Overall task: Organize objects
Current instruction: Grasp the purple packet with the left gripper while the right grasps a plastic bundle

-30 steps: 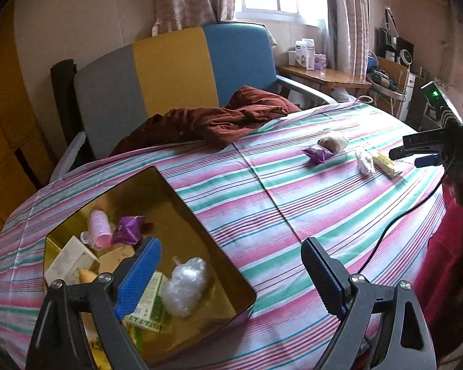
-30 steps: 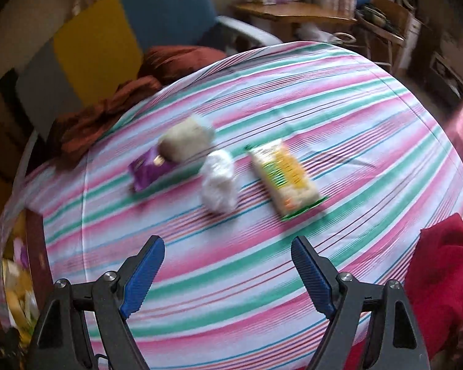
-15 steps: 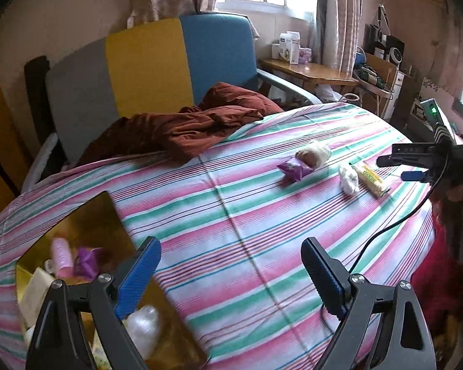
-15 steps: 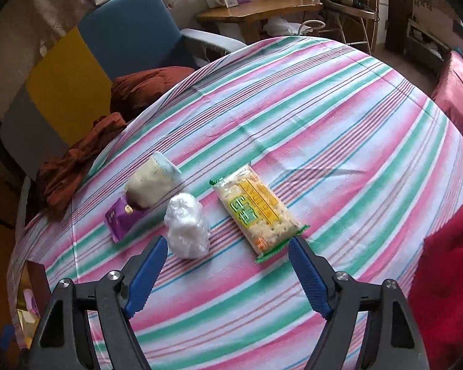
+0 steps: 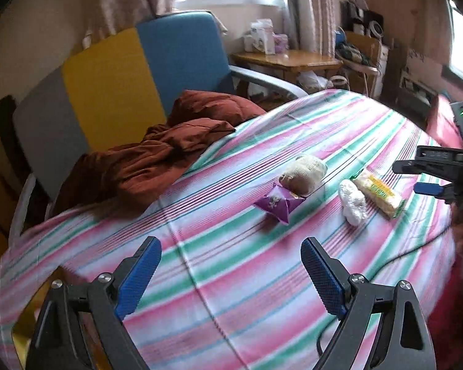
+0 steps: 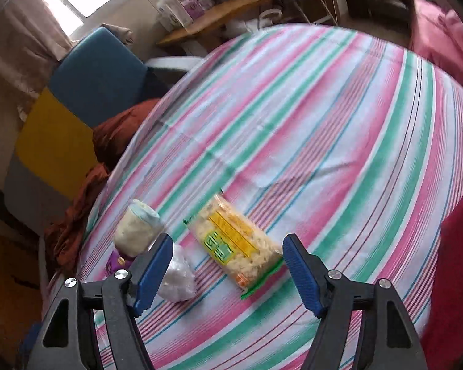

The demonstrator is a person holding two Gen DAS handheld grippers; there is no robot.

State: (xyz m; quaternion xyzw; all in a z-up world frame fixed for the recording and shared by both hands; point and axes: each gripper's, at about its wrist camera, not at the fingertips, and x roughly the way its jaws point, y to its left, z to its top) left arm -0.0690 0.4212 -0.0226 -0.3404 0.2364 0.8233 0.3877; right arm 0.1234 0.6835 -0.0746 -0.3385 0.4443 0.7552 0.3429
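On the striped tablecloth (image 5: 231, 265) lie a yellow-green cracker packet (image 6: 234, 243) (image 5: 379, 192), a white crumpled bag (image 6: 177, 277) (image 5: 352, 200), a beige roll (image 6: 137, 231) (image 5: 304, 171) and a purple packet (image 5: 277, 202) (image 6: 117, 260). My right gripper (image 6: 227, 246) (image 5: 406, 176) hangs over the cracker packet, its jaws closing. The packet lies between the pads, which do not press on it. My left gripper (image 5: 230, 246) is open above bare cloth, short of the purple packet, with nothing between its fingers.
A corner of a gold box (image 5: 27, 317) shows at the lower left. A rust-brown blanket (image 5: 169, 154) spills from a grey, yellow and blue chair (image 5: 108, 77) onto the table's far edge. A black cable (image 5: 410, 249) and red cloth (image 6: 456, 262) lie on the right.
The left gripper swung right, away from the gold box, which slid to the lower left corner. The right gripper rolled and came down over the cracker packet, its jaws narrowing.
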